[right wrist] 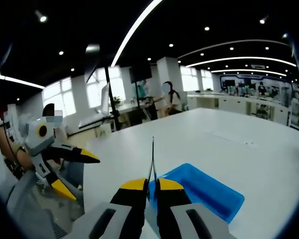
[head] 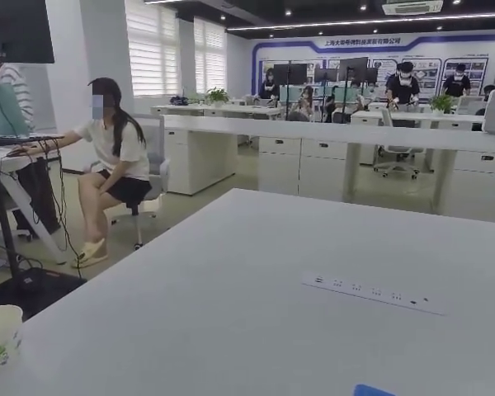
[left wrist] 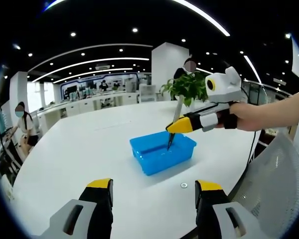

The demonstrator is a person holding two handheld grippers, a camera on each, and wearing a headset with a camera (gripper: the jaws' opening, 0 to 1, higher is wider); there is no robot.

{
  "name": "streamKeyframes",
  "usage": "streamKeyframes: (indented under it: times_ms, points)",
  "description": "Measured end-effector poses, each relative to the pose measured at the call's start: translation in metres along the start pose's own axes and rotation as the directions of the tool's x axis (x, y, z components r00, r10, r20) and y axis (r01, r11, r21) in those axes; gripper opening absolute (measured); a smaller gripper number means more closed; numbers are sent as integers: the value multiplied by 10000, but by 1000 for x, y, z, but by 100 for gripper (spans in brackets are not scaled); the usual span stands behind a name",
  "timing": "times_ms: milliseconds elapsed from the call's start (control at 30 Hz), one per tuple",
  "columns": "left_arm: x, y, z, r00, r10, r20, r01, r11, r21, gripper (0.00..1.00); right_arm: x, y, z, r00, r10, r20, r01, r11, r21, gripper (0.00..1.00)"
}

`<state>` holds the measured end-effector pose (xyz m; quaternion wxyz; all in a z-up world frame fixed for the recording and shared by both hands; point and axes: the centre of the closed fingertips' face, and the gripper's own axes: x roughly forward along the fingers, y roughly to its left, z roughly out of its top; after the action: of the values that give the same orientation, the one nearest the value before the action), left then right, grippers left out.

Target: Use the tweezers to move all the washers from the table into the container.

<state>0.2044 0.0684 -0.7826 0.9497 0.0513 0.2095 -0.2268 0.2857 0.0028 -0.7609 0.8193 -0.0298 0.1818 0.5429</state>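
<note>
In the left gripper view a blue container (left wrist: 159,163) sits on the white table (left wrist: 89,149). One small washer (left wrist: 184,185) lies on the table just in front of it. My right gripper (left wrist: 172,128) comes in from the right, shut on slim metal tweezers (left wrist: 170,140) whose tips point down into the container. My left gripper (left wrist: 154,185) stands open with nothing between its fingers, short of the washer. In the right gripper view the right gripper (right wrist: 147,186) pinches the tweezers (right wrist: 152,159) above the container (right wrist: 209,191), and the left gripper (right wrist: 84,177) is open at the left.
In the head view a power strip (head: 371,293) is set into the table top, a paper cup (head: 0,334) stands at the near left edge, and a person (head: 111,157) sits beyond. A potted plant (left wrist: 184,87) stands behind the container. A mesh chair (left wrist: 274,184) is at the table's right edge.
</note>
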Motion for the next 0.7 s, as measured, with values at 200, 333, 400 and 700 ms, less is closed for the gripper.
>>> streamKeyframes:
  times_ms: [200,333,400,700]
  points:
    - [0,0,0,10000,-1,25,1,10000,1,66,-1,10,-18,9992,215,-324,-208,9995,226,4]
    - [0,-1,0,10000,-29,14,29,10000,13,66,1,19,-36,9956,470,-807,-445,9985,326,4]
    - [0,-1,0,10000,-21,18,21,10000,-1,66,2,21,-44,9938,526,-984,-486,9979,425,4]
    - [0,0,0,10000,-23,4,23,10000,14,66,1,25,-67,9857,674,-1543,-537,9943,917,4]
